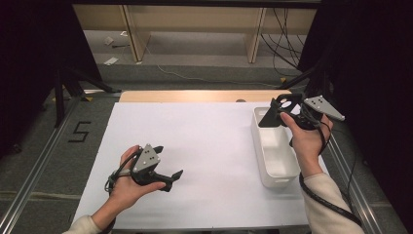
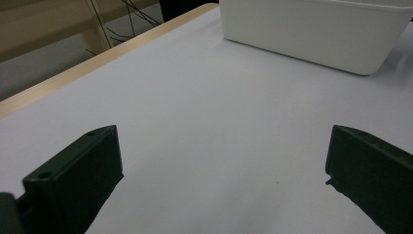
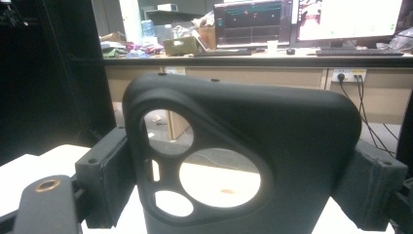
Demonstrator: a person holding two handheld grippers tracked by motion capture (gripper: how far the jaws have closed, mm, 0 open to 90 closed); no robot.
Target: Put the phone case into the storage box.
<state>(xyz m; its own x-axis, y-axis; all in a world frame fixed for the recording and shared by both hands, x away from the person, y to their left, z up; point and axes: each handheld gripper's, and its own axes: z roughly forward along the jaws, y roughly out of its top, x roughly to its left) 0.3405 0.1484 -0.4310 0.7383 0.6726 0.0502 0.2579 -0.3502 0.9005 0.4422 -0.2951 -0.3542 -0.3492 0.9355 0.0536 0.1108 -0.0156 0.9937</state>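
Phone case: the black phone case [image 3: 253, 146] with camera cut-outs sits between the two jaws of the right hand-held gripper [image 1: 285, 113], which clamps it by its two side edges; in the high view it hangs over the far end of the white bin [image 1: 275, 151].
Right hand-held gripper: closed on the phone case, the jaws standing wide because the case is wide.
Left hand-held gripper: the left hand-held gripper [image 1: 168, 165] is wide open and holds nothing, low over the white table [image 1: 204, 146], well apart from the bin.
Risk of slipping: the grip is only on the thin side edges, so the case probably can rotate or slide out if the hand tilts quickly.
Risk of bending: the case looks soft and thin around the cut-outs; too strong a squeeze may bow it, and then it may jump out of the pads.
Risk of missing: if the jaws open while the case is near the bin's far rim, it can catch the wall and fall on the table outside.
Risk of pushing: the bin seems light, so a low hand may shift it.
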